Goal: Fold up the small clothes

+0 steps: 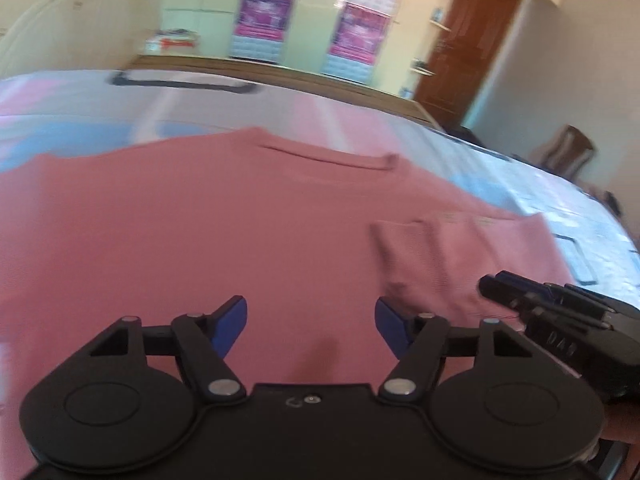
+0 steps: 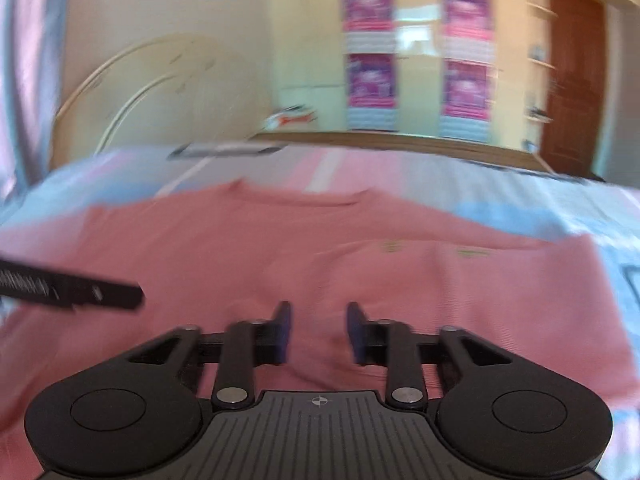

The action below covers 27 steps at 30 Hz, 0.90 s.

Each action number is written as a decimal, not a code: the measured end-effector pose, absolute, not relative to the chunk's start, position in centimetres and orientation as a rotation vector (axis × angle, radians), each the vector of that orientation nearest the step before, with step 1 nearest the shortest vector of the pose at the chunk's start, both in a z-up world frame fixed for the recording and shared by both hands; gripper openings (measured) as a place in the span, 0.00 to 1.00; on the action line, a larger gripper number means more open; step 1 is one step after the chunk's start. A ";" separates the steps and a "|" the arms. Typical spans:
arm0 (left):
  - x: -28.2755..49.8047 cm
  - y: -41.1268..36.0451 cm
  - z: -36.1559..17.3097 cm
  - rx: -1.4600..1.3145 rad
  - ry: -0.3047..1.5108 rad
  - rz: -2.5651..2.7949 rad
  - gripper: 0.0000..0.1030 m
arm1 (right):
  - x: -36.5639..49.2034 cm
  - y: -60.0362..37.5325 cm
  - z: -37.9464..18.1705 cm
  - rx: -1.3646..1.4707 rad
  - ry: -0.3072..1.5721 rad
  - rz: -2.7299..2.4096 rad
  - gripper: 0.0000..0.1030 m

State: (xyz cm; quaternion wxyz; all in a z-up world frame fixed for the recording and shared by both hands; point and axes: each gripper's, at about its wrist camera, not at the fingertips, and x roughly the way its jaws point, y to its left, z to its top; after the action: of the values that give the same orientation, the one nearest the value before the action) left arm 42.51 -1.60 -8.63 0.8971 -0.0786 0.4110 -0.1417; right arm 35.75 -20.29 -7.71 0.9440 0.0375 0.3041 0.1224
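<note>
Hovering over the pink shirt (image 1: 208, 232) spread flat on the bedsheet (image 1: 520, 184), the left gripper (image 1: 311, 326) gapes wide, the right gripper (image 2: 318, 332) narrowly parted, both holding nothing.

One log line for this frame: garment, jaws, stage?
shirt: flat on bed, sleeve folded in | left gripper: open, empty | right gripper: open, empty

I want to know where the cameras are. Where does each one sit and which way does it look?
Left wrist: sits on the left tool, looking down and forward over the pink shirt; its open fingers show, with the right tool at the right edge.
Right wrist: sits on the right tool, facing the same shirt; the left tool shows at left.
Both share the shirt, bed and wardrobe.
</note>
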 end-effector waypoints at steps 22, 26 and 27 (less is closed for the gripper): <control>45.7 3.1 -8.4 -0.200 0.757 -0.262 0.03 | 29.8 -35.6 -4.7 0.406 0.658 -0.167 0.16; 44.9 3.9 -9.4 -0.210 0.779 -0.250 0.03 | 30.0 -33.8 -5.4 0.369 0.682 -0.107 0.16; 44.7 3.8 -9.5 -0.208 0.777 -0.250 0.03 | 30.2 -33.4 -5.5 0.356 0.692 -0.097 0.16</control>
State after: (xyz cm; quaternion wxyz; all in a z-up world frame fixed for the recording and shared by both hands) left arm 44.74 3.79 -9.54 0.9127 -0.1010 0.3769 -0.1215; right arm 30.20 -33.38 -5.49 0.9241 0.1735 0.3371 -0.0470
